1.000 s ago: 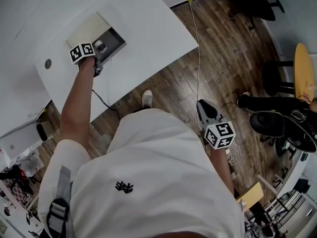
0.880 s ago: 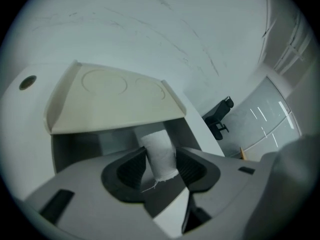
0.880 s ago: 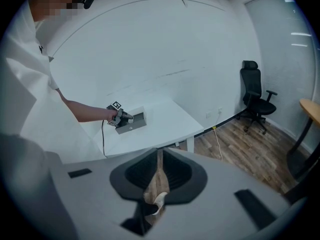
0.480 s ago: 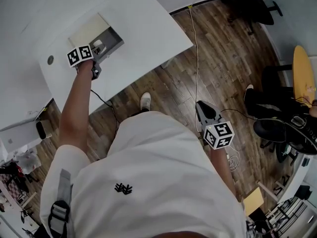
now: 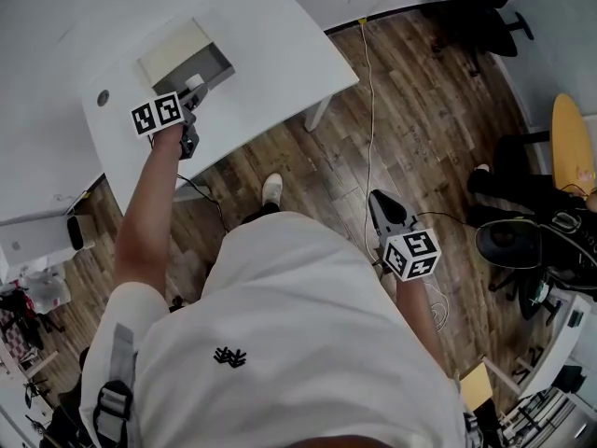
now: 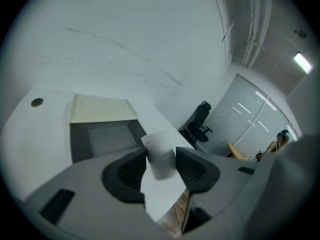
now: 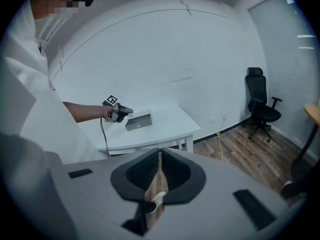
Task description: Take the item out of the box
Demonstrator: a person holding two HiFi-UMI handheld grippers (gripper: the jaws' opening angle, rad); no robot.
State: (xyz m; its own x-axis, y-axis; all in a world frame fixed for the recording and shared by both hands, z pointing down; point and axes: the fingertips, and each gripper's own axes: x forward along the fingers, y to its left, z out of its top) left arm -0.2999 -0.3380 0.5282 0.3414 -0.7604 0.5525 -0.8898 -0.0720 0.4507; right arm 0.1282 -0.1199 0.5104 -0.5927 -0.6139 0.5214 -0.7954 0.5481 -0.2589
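Observation:
An open grey box (image 5: 191, 63) with a cream lid (image 6: 102, 109) folded back lies on the white table (image 5: 270, 54). My left gripper (image 5: 192, 91) is shut on a small white roll (image 6: 161, 156), which sits between its dark pads at the box's near edge, above the box (image 6: 100, 136). In the head view the roll (image 5: 195, 82) shows just beyond the marker cube. My right gripper (image 5: 384, 211) hangs over the wooden floor, well away from the table. Its jaws are shut (image 7: 160, 154) on nothing. From there I see the left gripper (image 7: 119, 112) beside the box (image 7: 138, 121).
A round hole (image 5: 103, 98) is set in the table left of the box. A cable (image 5: 370, 129) runs across the floor by the table leg. A black office chair (image 7: 261, 109) and a yellow round table (image 5: 571, 143) stand to the right, with a seated person's legs (image 5: 522, 189) near them.
My left gripper has drawn back a little from the box toward the table's near edge, with the white roll still in it. The right gripper has barely moved.

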